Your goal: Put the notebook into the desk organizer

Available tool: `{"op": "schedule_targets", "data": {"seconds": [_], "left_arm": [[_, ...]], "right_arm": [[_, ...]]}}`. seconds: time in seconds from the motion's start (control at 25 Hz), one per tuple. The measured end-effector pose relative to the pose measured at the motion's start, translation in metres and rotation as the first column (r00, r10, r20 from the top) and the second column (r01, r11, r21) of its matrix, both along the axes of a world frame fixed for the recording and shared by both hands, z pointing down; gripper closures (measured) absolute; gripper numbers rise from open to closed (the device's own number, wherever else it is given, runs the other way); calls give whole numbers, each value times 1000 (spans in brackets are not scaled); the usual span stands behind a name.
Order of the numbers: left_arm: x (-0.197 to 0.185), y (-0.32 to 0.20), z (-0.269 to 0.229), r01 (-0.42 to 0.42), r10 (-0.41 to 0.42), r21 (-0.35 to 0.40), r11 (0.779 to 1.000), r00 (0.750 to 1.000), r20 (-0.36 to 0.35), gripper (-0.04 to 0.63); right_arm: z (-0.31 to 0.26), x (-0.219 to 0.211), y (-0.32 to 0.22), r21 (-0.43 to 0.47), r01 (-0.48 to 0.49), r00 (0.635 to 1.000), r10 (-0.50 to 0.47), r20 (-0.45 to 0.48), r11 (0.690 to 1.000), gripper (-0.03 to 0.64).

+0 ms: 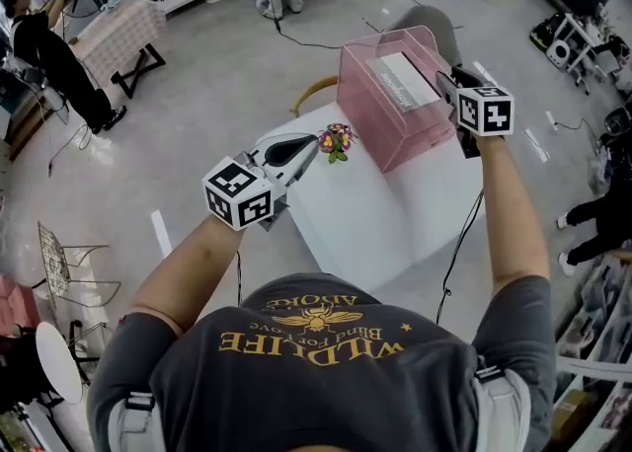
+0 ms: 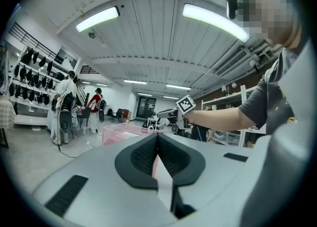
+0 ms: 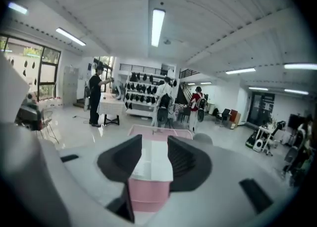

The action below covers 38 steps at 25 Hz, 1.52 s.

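A pink see-through desk organizer (image 1: 370, 110) stands at the far end of a white table (image 1: 365, 213). A white notebook (image 1: 403, 80) lies inside it, at the top. My right gripper (image 1: 441, 78) hovers at the organizer's right side, its tips over the notebook. In the right gripper view the jaws of the right gripper (image 3: 154, 139) stand apart, and the notebook (image 3: 152, 164) shows in the gap above the pink organizer (image 3: 148, 194), free of the pads. My left gripper (image 1: 314, 142) hangs over the table's left edge, shut on nothing; the left gripper view shows its left gripper (image 2: 157, 136) pads together and the organizer (image 2: 119, 133) beyond.
A small bunch of flowers (image 1: 336, 139) sits on the table just left of the organizer, close to the left gripper's tips. A wooden chair (image 1: 311, 93) stands behind the table. Cables run over the floor, and a person (image 1: 49, 40) works at far left.
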State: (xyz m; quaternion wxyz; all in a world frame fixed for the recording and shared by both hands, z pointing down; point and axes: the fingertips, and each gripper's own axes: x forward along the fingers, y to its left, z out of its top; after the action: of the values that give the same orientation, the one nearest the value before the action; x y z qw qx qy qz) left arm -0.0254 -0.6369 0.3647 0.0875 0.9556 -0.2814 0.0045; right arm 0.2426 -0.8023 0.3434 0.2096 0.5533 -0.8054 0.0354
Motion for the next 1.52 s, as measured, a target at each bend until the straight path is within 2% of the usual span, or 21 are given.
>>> {"op": "schedule_targets", "data": {"seconds": [0.16, 0.32, 0.44, 0.56, 0.76, 0.88, 1.04, 1.28, 1.52], "left_arm": [[-32, 16, -13, -63, 63, 33, 997, 998, -26, 598], [-63, 32, -15, -119, 120, 37, 992, 992, -29, 598], [-77, 46, -9, -154, 155, 45, 987, 988, -6, 598], [-78, 61, -15, -176, 177, 60, 983, 984, -15, 598], [-61, 94, -26, -168, 171, 73, 983, 984, -47, 598], [-48, 111, -26, -137, 140, 91, 986, 989, -37, 598], [-31, 130, -8, -61, 64, 51, 997, 996, -63, 598], [-3, 145, 3, -17, 19, 22, 1000, 997, -75, 598], [-11, 148, 2, 2, -1, 16, 1000, 998, -69, 598]], "right_arm": [[-30, -37, 68, 90, 2, 990, -14, 138, 996, 469], [-39, -78, 134, 148, -18, 975, -15, 222, 989, 473], [-26, -102, 181, 148, -35, 965, -6, 264, 988, 505], [-12, -113, 225, 135, -53, 955, 11, 295, 989, 543], [15, -102, 284, 123, -65, 948, 22, 318, 990, 615], [22, -90, 303, 120, -24, 946, -17, 325, 992, 615], [37, -64, 326, 86, 22, 927, -52, 372, 996, 615], [51, -21, 336, 84, 18, 920, -49, 390, 996, 615], [52, -34, 329, 83, 41, 914, -71, 400, 996, 617]]}}
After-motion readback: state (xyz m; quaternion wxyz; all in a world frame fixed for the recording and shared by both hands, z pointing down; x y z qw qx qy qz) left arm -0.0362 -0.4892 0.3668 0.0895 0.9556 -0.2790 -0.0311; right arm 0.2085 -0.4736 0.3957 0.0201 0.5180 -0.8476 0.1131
